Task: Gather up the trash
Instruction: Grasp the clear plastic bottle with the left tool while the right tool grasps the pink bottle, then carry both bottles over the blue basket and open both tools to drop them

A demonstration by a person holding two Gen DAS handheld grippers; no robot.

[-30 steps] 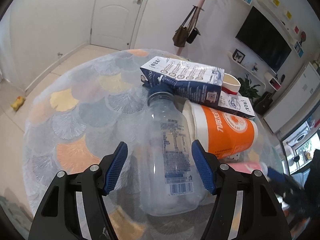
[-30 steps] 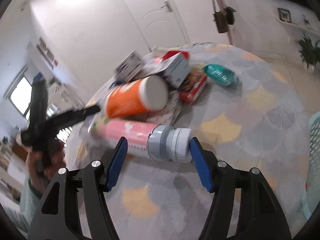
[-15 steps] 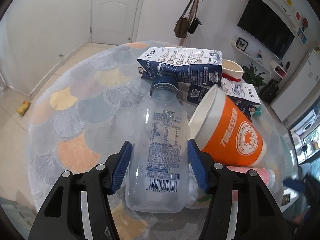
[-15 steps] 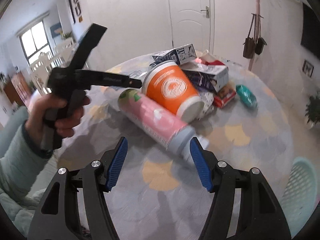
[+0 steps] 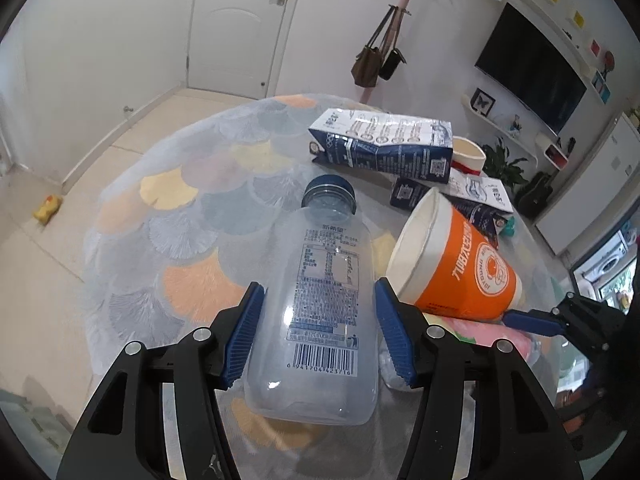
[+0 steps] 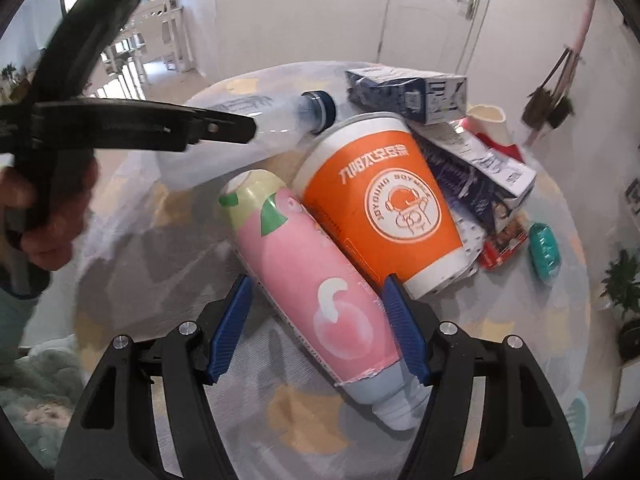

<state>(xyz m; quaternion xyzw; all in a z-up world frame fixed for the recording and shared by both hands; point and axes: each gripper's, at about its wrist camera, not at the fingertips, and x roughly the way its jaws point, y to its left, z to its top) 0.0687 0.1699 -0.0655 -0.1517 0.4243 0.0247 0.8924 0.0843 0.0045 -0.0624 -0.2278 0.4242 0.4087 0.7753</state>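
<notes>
Left gripper point(image 5: 318, 336) clenched on clear bottle point(image 5: 320, 304) mid-body, lying on table point(image 5: 180, 240); empty, light, crushable, slippery; right gripper point(image 6: 318, 330) astride pink bottle point(image 6: 308, 280), jaws just widened, seemingly not yet pressing.

White walls and a closed white door point(image 5: 236, 28) are seen behind the round table point(image 5: 168, 220); bags point(image 5: 374, 64) are hung on a pink pole; a dark television point(image 5: 532, 76) is mounted beneath shelves; pale floor tiles point(image 5: 36, 264) are lit by daylight.
</notes>
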